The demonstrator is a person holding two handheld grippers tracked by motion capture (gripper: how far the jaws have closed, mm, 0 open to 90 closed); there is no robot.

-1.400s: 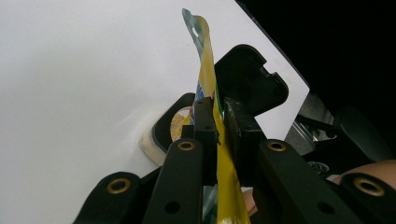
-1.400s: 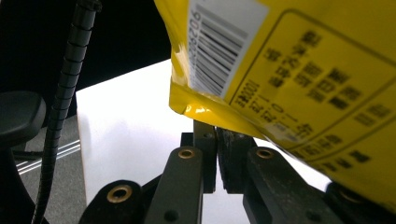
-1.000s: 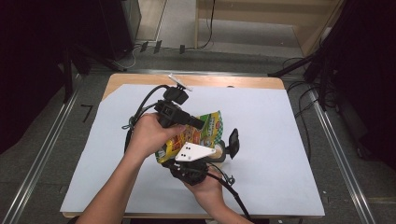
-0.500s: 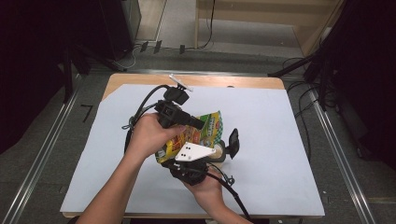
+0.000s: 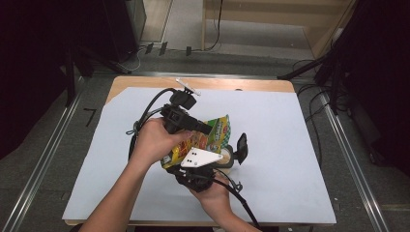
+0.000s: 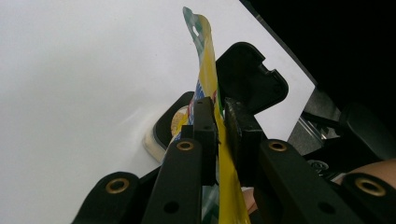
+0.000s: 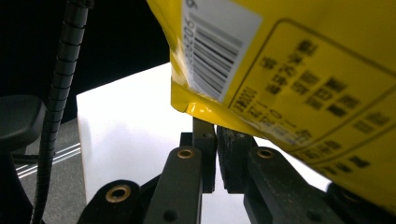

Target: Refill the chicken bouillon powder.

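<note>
A yellow and green snack bag (image 5: 218,131) hangs above the white sheet (image 5: 295,140), held between both hands. My left gripper (image 6: 220,105) is shut on its thin upper edge, with the bag (image 6: 204,42) standing edge-on past the jaws. My right gripper (image 7: 215,126) is shut on the bag's bottom seam, close to the barcode on the bag (image 7: 303,60). In the high view the left gripper (image 5: 208,128) reaches in from the left. The right gripper's pale plate (image 5: 199,157) sits just below the bag.
A small round beige container (image 5: 226,157) with a black lid (image 5: 241,146) standing open rests on the sheet beside the bag. A short white stick (image 5: 187,86) lies at the table's far wooden edge (image 5: 251,85). Metal rails (image 5: 350,159) run along both sides.
</note>
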